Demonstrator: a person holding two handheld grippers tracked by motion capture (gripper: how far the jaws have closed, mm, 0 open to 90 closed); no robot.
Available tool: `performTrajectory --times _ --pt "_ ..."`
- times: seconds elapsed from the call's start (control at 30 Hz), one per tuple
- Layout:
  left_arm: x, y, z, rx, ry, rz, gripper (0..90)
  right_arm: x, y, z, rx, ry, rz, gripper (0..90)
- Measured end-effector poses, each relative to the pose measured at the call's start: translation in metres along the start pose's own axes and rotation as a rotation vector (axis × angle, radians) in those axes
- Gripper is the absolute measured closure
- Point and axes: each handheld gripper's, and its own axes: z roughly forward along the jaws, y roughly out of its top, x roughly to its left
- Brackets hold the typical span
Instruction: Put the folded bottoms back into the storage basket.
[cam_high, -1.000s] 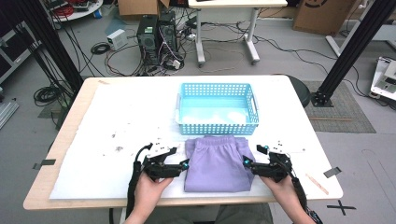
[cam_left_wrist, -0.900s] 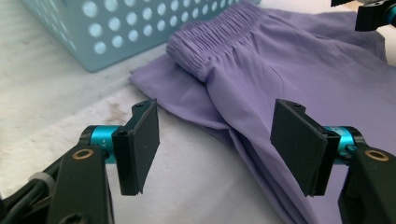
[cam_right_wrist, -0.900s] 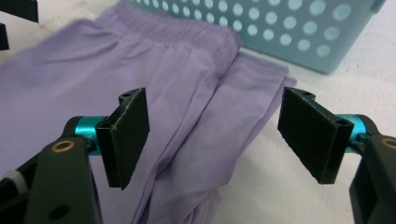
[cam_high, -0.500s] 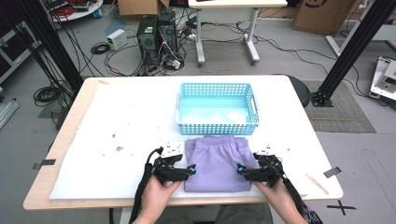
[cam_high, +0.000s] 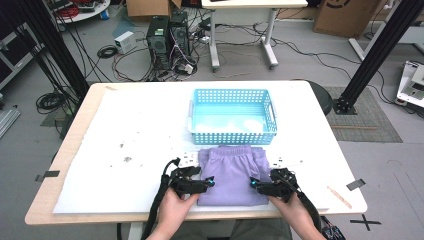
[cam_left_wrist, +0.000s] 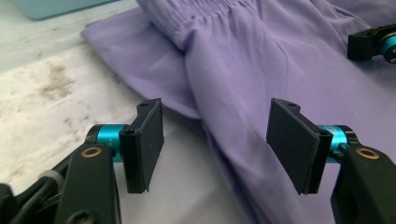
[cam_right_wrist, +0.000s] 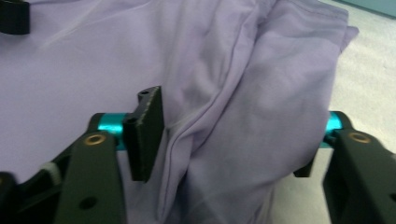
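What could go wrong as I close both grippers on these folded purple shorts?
The left gripper is open over the thin edge of the purple shorts, so it may catch only the top layer and the fold would open. The right gripper straddles a thicker bunched fold; uneven grips might skew the lift toward the blue basket.

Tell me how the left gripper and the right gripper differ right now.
The left gripper stands at the purple shorts' left edge, with one jaw over the white mat. The right gripper is further in: folded cloth bulges up between its jaws. Both are open and flank the shorts.
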Motion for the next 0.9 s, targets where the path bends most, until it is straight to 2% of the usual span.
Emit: performTrajectory --times 0.13,0.33,0.47,0.63,0.7,0.8,0.9 --pt "-0.004 0.001 0.003 -0.004 0.015 0.009 38.0 0.001 -0.001 0.000 -0.006 0.010 -0.012 50.5" --pt "-0.005 0.003 0.004 -0.001 0.044 0.011 52.1 0.002 0.000 0.001 -0.009 0.020 -0.028 59.1" --pt "-0.008 0.004 0.006 -0.002 0.060 0.018 57.0 0.004 0.000 0.001 -0.010 0.030 -0.029 66.8" --pt "-0.009 0.005 0.008 -0.002 0.041 0.020 65.8 0.005 0.002 0.002 -0.010 0.051 -0.037 74.2" --pt "-0.009 0.006 0.010 -0.002 -0.003 0.014 76.7 0.004 0.002 0.003 -0.010 0.059 -0.039 76.3" --pt "-0.010 0.007 0.012 0.003 -0.008 0.045 79.8 0.004 0.002 0.003 -0.010 0.069 -0.034 79.5" --pt "-0.007 0.008 0.012 -0.001 -0.028 0.039 81.4 0.004 0.002 0.002 -0.017 0.068 -0.047 83.3"
